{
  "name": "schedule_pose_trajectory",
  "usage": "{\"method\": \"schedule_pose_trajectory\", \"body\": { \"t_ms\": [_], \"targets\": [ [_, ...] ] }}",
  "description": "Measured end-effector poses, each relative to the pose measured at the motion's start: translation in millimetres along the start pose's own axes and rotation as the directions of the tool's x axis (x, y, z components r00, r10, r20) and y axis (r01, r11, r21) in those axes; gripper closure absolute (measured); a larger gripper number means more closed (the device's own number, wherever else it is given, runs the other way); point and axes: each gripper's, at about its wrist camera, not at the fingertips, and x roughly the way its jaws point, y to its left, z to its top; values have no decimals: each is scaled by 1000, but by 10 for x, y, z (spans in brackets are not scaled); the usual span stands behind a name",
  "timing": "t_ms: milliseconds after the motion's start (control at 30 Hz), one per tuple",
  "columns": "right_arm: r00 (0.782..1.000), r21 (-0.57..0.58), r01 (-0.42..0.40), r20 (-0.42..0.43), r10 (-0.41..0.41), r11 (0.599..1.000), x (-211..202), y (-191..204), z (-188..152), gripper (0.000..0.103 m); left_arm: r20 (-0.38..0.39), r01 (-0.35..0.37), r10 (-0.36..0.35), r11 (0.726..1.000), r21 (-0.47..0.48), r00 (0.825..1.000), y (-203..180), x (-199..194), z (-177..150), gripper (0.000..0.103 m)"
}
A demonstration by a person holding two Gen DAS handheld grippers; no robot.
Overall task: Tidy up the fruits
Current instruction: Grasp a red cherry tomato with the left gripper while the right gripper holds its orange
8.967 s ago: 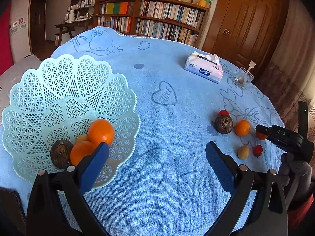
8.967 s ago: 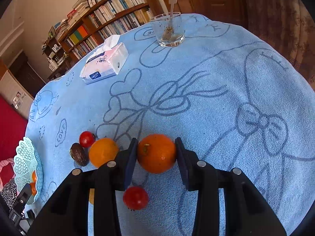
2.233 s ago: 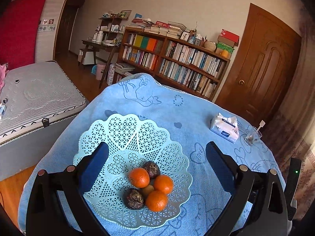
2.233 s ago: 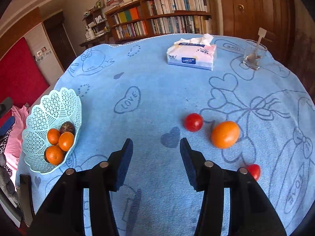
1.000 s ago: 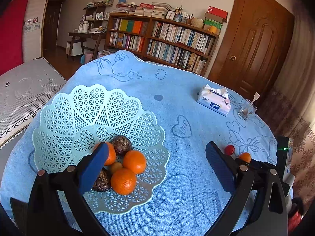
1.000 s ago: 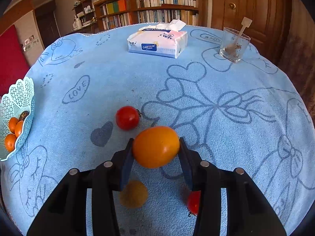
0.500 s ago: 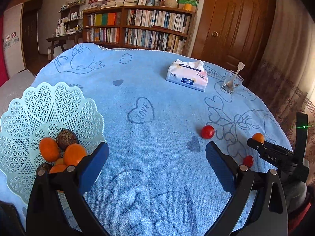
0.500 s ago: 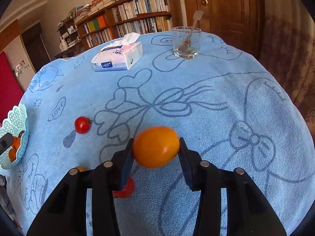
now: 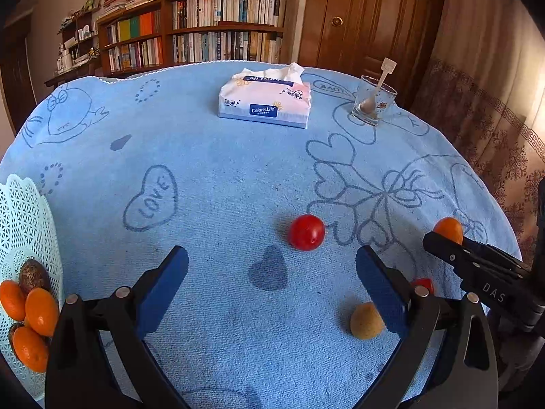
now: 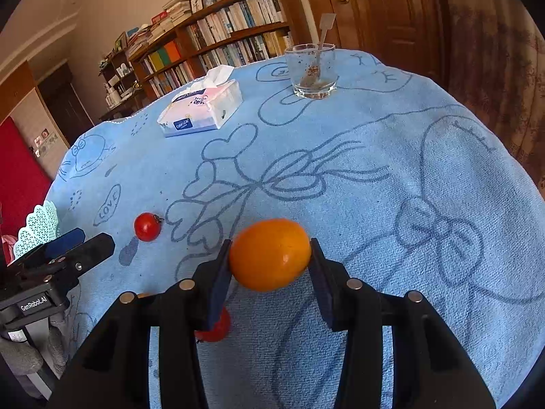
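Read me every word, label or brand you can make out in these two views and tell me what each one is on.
"Colors Life": tissue pack.
"LOVE": heart drawn on the blue tablecloth.
"DAS": right gripper.
"GenRobot.AI": left gripper.
Mirrored "LOVE" outline beside the glass: barely legible.
Other print on the tissue pack, and the book spines: too small to read.

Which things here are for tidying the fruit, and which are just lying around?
For the job: orange held in the right gripper, red tomato, small brown fruit, basket, left gripper.

Just lying about: tissue pack, glass with spoon.
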Motion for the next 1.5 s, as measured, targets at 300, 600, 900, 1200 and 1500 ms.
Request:
{"method": "schedule_pose_trajectory", "body": {
  "t_ms": [300,600,900,1200,1500],
  "targets": [
    [1000,2,13,13,-13,1000,-5,1,-20,59,-66,52,-48,996,73,997,-244,377,87,49],
    [1000,-17,18,20,-18,1000,-2,32,-25,59,-68,73,-71,997,28,995,-168,468,52,74],
    [999,-25,22,25,-22,999,-4,37,-22,59,-19,48,-48,999,-4,999,-44,284,-1,74],
    [999,-39,32,41,-30,999,-29,51,-21,59,67,-14,18,998,-56,998,216,-48,-26,74],
    [996,-39,60,73,-57,997,-97,58,-42,59,109,-32,47,990,-138,993,550,-298,-73,74]
  ]
}}
